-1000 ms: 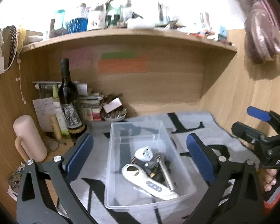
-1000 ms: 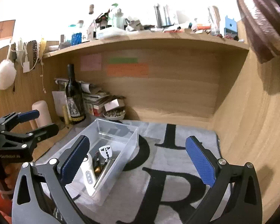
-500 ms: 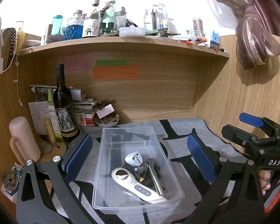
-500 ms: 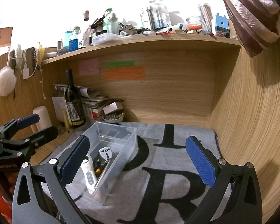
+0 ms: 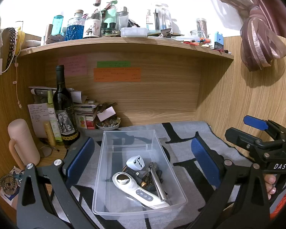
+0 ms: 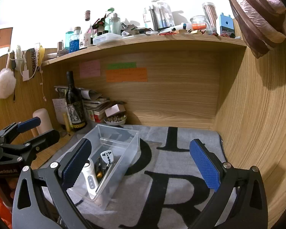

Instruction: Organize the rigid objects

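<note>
A clear plastic bin point(image 5: 127, 139) point(image 6: 131, 148) rests on a grey mat with black letters. Inside lie a white handheld device point(image 5: 137, 190) point(image 6: 90, 177), a white travel adapter point(image 5: 135, 162) point(image 6: 107, 155), a metal rod point(image 5: 158, 183) and some dark small parts. My left gripper point(image 5: 143, 164) stands open above the bin's near end, holding nothing. My right gripper point(image 6: 141, 168) is open too, empty, over the mat just right of the bin. Each gripper shows at the edge of the other's view.
A wine bottle point(image 5: 63, 110), a pink flask point(image 5: 22, 141), stacked papers and a bowl of small stones point(image 5: 108, 124) crowd the back left corner. Wooden walls close the back and right. A cluttered shelf point(image 5: 124, 43) hangs overhead. A curtain knot point(image 5: 261, 43) hangs upper right.
Both grippers have drawn back and risen slightly, so the bin sits lower and farther in view. Both stayed open; the bin's contents have not moved.
</note>
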### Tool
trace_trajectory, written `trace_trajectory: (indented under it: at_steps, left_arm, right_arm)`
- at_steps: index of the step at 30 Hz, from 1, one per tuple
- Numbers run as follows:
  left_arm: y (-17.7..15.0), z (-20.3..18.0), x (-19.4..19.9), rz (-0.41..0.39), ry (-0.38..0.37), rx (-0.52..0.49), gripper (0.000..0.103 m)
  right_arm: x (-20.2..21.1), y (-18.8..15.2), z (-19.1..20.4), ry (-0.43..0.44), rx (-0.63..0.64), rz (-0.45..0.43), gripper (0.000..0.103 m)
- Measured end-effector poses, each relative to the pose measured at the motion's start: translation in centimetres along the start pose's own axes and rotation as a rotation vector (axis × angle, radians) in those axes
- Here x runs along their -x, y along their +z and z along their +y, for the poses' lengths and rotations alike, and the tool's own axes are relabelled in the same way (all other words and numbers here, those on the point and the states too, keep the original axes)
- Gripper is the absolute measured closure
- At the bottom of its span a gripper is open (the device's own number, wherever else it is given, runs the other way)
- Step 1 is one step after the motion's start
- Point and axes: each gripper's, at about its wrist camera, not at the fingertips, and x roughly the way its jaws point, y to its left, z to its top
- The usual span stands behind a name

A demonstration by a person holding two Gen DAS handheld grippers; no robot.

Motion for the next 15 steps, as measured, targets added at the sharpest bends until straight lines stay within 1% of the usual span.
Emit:
trace_trajectory:
  at_steps: [15]
  left_arm:
    - [0.00, -0.30, -0.20, 0.002, -0.005, 0.003, 0.000]
  right_arm:
    - [-0.05, -0.02, -0.25, -0.003, 0.005, -0.003, 0.000]
